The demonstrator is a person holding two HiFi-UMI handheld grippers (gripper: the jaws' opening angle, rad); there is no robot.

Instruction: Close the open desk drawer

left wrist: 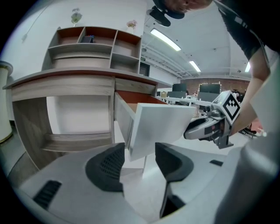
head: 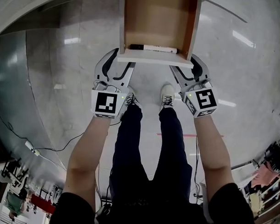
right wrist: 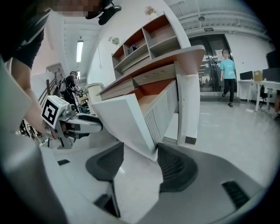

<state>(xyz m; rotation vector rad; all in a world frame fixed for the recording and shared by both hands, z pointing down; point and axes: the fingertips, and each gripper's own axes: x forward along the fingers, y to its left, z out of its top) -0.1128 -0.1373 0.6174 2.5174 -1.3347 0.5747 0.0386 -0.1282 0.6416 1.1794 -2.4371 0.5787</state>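
Wide open and gripping nothing, left gripper [head: 120, 64] and right gripper [head: 188, 68] flank the drawer front [head: 154, 58], seemingly set to push.

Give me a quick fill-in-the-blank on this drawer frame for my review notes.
The desk drawer stands ___. Inside it lies a single ___ with a black cap. The left tongs and right tongs each straddle a lower corner of its ___ panel, jaws apart.
Missing words: open; marker; front.
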